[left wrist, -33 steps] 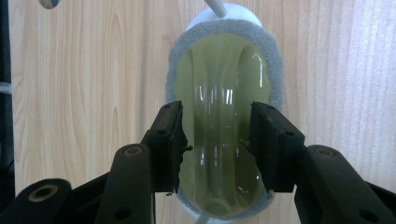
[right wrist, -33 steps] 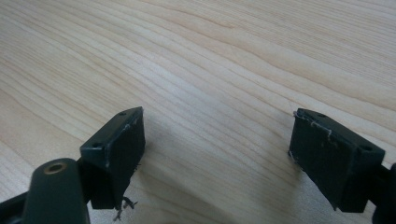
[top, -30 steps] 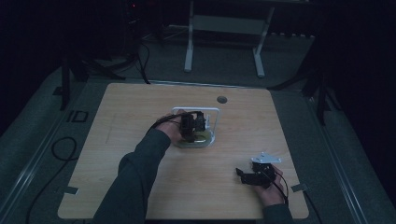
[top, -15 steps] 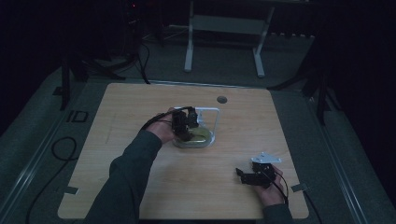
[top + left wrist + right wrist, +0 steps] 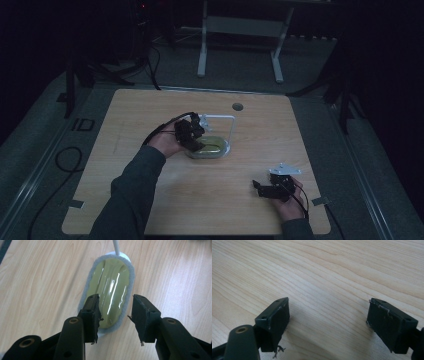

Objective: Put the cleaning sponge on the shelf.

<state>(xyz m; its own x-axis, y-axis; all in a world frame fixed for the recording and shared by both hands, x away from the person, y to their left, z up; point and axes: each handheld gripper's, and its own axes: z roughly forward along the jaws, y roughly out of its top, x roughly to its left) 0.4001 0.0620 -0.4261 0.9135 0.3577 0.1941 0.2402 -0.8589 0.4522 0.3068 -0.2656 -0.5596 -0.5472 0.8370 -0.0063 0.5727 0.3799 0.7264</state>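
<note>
The high view is dim, so the oval dish (image 5: 210, 148) near the middle of the wooden surface (image 5: 150, 115) reads there as a pale greenish shape, and its near-left end is hidden behind the left gripper (image 5: 196, 134) and the hand (image 5: 167, 144) that holds it. A thin white wire frame (image 5: 223, 125) rises from the dish's far side; how it joins the dish is hard to make out. In the left gripper view the rod (image 5: 116, 247) is cut off by the top edge.

The dish (image 5: 110, 290) lies just ahead of and below the left gripper (image 5: 115, 315), whose jaws stand apart over its near end, one above the green inside and the other just outside the rim; whether they touch it cannot be told. The dish holds a glossy yellow-green filling (image 5: 111, 287) inside a pale grey rim. Its long axis runs straight away from the left gripper.

The right gripper (image 5: 262, 189) sits well apart from the dish, toward the near right corner of the surface, held in a hand (image 5: 290, 202). In its own view the right gripper (image 5: 328, 322) has its jaws wide apart over bare wood.
</note>
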